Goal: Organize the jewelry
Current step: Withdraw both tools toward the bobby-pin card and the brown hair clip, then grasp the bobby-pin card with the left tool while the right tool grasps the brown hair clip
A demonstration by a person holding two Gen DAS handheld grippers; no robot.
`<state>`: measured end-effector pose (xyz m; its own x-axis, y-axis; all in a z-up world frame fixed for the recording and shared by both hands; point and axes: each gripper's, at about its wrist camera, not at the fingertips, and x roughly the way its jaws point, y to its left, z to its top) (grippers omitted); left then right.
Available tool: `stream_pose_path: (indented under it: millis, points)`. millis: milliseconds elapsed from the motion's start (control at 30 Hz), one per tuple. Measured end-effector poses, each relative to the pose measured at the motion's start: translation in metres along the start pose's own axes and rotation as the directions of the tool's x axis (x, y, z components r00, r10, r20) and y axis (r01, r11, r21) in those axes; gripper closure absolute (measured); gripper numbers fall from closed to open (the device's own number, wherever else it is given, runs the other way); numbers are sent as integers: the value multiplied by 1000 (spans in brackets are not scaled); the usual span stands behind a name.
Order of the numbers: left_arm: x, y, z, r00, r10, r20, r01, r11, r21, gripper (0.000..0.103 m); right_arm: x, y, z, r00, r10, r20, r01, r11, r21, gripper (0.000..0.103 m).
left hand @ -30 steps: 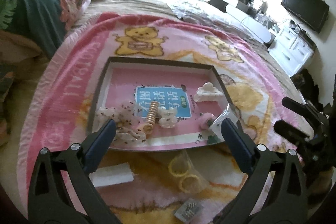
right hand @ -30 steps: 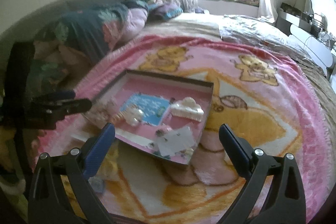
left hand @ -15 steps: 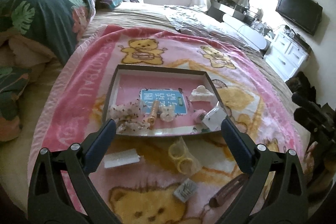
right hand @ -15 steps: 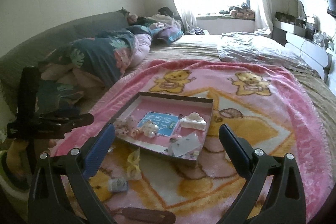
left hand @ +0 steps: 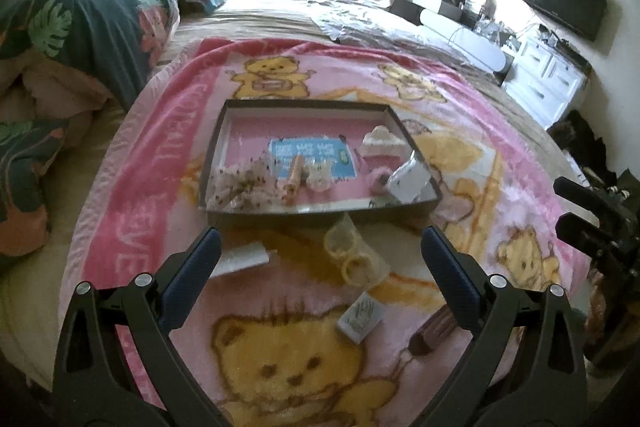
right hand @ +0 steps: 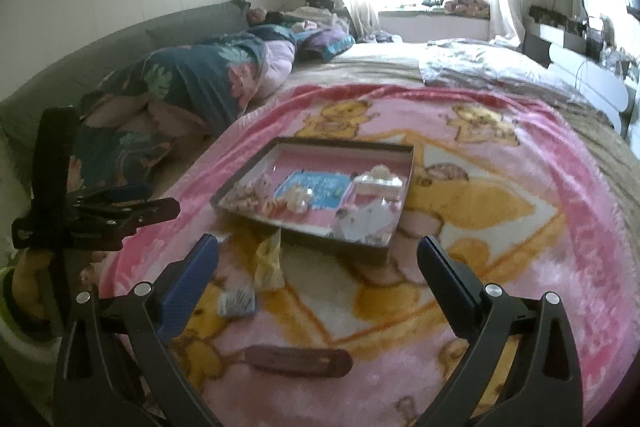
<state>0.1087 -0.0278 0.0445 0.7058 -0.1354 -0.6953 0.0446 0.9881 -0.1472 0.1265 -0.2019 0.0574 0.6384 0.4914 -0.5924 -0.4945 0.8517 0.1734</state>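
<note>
A shallow dark-rimmed tray (left hand: pixel 304 103) (right hand: pixel 409 167) with a pink floor lies on the pink bear blanket. It holds a white claw clip (left hand: pixel 382 141) (right hand: pixel 378 179), a spiral hair tie (left hand: pixel 294 177), a speckled scrunchie (left hand: pixel 240 185), a small clear clip (left hand: pixel 320 177) and a silvery packet (left hand: pixel 408 181) (right hand: pixel 366 223). In front of the tray lie a bag of yellow rings (left hand: pixel 354 255) (right hand: pixel 270 259), a white strip (left hand: pixel 244 257), a small grey packet (left hand: pixel 360 317) (right hand: pixel 238 303) and a brown hair clip (left hand: pixel 432 333) (right hand: pixel 298 361). My left gripper (left hand: pixel 320 267) and right gripper (right hand: pixel 318 271) are open, empty, above the blanket.
The pink bear blanket (left hand: pixel 168 155) covers a large bed. A heap of dark floral bedding (left hand: pixel 80 27) (right hand: pixel 192 83) lies at the left. A white dresser (left hand: pixel 552 83) and a wall television (left hand: pixel 564 1) stand at the right. Each gripper shows at the edge of the other's view.
Both grippers have pulled back and up from the tray. More of the blanket shows, with the brown hair clip and grey packet now in view. Both stay open and empty.
</note>
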Motion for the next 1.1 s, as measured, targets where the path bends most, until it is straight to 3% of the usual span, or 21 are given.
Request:
stream_pose_path:
  millis: [533,767,1100]
  points:
    - [11,-5,-45,998,-8,-69,12,998,56,10,21,-2,-63,985,-63,-162,69,997,34,4]
    - [26,-9,-64,993,-45,-113,54,996,75,10,26,2,-80,977,-59,-207,66,997,27,4]
    - [53,-10,-90,979,-83,-184,103,989,102,10,50,-7,-96,958,1,-287,36,992,121,5]
